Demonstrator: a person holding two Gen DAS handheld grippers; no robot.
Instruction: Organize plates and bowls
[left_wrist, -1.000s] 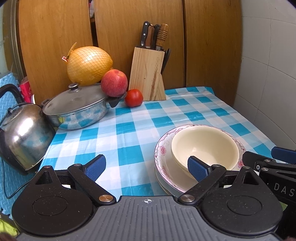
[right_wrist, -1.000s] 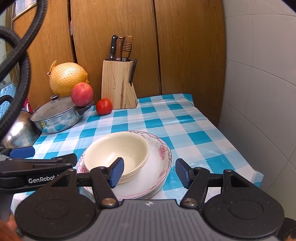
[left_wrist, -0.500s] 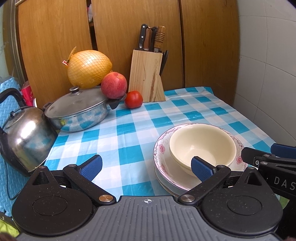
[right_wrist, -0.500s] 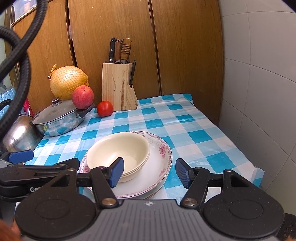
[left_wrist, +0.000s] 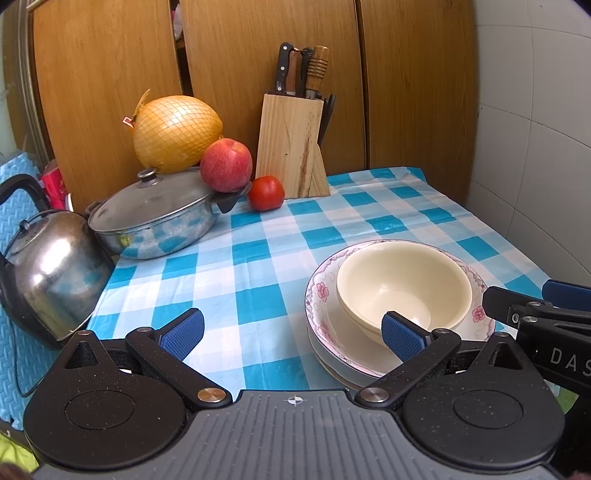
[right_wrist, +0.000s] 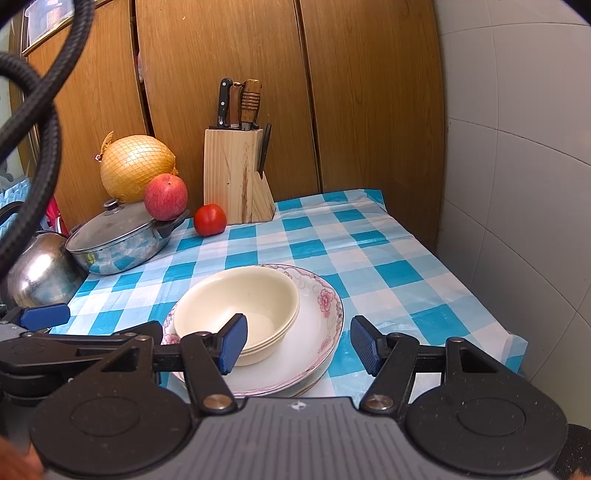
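A stack of cream bowls (left_wrist: 402, 284) (right_wrist: 236, 295) sits nested on a stack of plates near the table's front edge; the top plate (left_wrist: 321, 291) (right_wrist: 325, 299) has a pink flower rim. My left gripper (left_wrist: 291, 336) hovers wide open just in front of and left of the stack, its right pad (left_wrist: 402, 339) overlapping the bowls' near side, nothing gripped. My right gripper (right_wrist: 298, 345) stands open in front of the stack's right half, with nothing pressed between its pads. Each gripper shows at the edge of the other's view: the right (left_wrist: 535, 306), the left (right_wrist: 44, 317).
On the blue checked tablecloth (left_wrist: 258, 258) stand a lidded steel pot (left_wrist: 155, 218) with an apple (left_wrist: 226, 166), a netted pomelo (left_wrist: 177, 136), a tomato (left_wrist: 266, 193), a knife block (left_wrist: 291, 144) and a kettle (left_wrist: 48, 269). Wooden doors are behind, a tiled wall to the right.
The left gripper's jaws have spread a little wider. Bowls, plates and the right gripper have stayed where they were.
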